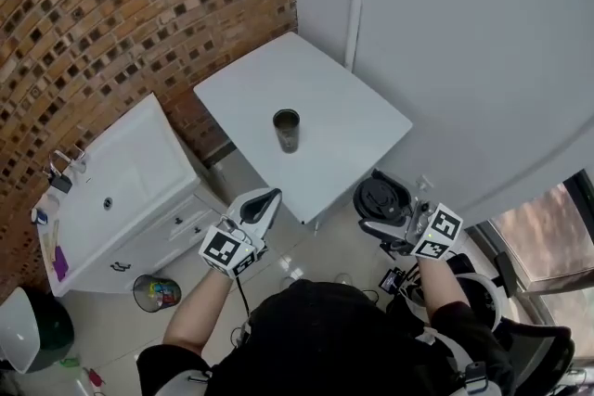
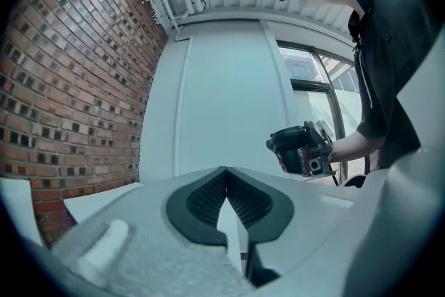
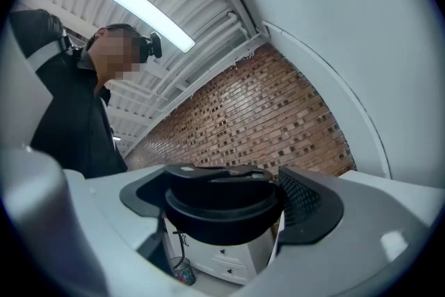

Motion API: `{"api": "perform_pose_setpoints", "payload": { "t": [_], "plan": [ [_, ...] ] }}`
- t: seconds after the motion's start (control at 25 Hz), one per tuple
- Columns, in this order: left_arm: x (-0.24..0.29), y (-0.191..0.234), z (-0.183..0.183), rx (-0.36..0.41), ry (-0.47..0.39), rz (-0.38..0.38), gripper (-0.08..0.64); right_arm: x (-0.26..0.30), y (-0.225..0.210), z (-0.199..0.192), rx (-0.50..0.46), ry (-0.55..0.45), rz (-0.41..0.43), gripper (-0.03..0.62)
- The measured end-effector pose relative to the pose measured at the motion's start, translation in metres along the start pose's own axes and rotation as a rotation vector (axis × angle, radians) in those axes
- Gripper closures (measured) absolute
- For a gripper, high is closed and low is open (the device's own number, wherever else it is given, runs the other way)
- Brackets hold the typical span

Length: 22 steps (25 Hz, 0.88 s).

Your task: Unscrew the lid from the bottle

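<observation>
Upright near the middle of the white square surface (image 1: 345, 118): a dark metal cylindrical bottle (image 1: 287, 130), mouth open, nothing on top of it, alone on the surface.

Clamped in the right tongs (image 1: 382, 210): a black round plastic lid (image 1: 378, 197). Held out past the near right edge of the surface, above the floor, well apart from the bottle. In the right gripper view, jaws spread wide with the ribbed pads pressed on either side of the lid's (image 3: 219, 209) rim, filling the gap of the right tongs (image 3: 229, 184). Below the lid in that view, drawer fronts of a white cabinet (image 3: 226, 264).

Left tongs (image 1: 267, 199): pressed fully together, holding nothing. Low and left of the near corner of the surface, tips aimed towards it, not touching it. In the left gripper view, the two black pads of the left tongs (image 2: 226, 177) meeting at a point, with the other gripper and its lid (image 2: 295, 142) visible off to the right at the end of a bare forearm.

On each gripper, a cube with square markers: one on the left (image 1: 227, 248), one on the right (image 1: 438, 232).

Around the scene: a curved brick wall (image 1: 111, 5) on the left, the white cabinet (image 1: 139, 172) with a sink top below it, and a small clear bin (image 1: 155, 292) of colourful bits on the floor beside the cabinet.
</observation>
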State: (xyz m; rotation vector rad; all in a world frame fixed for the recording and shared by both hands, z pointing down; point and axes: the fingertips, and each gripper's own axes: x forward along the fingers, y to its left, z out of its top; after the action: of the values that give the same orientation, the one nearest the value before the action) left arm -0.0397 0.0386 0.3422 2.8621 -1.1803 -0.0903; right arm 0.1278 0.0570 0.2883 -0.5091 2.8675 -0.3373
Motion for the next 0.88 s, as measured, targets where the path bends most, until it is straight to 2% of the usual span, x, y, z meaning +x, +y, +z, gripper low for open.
{"api": "perform_pose_setpoints", "payload": {
  "t": [0.16,0.4,0.56,0.68,0.88],
  "plan": [
    [0.005,0.005,-0.002,0.011,0.022,0.012,0.558,0.012,0.002,-0.002,-0.013,0.011,0.069,0.126],
    [0.007,-0.002,0.000,0.061,0.057,0.000,0.558,0.002,-0.017,-0.005,0.053,-0.002,0.035,0.126],
    [0.007,0.005,-0.001,0.008,0.050,0.026,0.558,0.004,-0.032,-0.008,0.076,0.017,0.053,0.126],
    [0.007,0.016,-0.001,-0.035,0.040,0.063,0.558,0.003,-0.037,-0.002,0.105,-0.012,0.068,0.126],
    [0.005,0.030,0.000,-0.050,0.042,0.097,0.558,0.003,-0.045,0.004,0.117,-0.044,0.071,0.126]
  ]
}}
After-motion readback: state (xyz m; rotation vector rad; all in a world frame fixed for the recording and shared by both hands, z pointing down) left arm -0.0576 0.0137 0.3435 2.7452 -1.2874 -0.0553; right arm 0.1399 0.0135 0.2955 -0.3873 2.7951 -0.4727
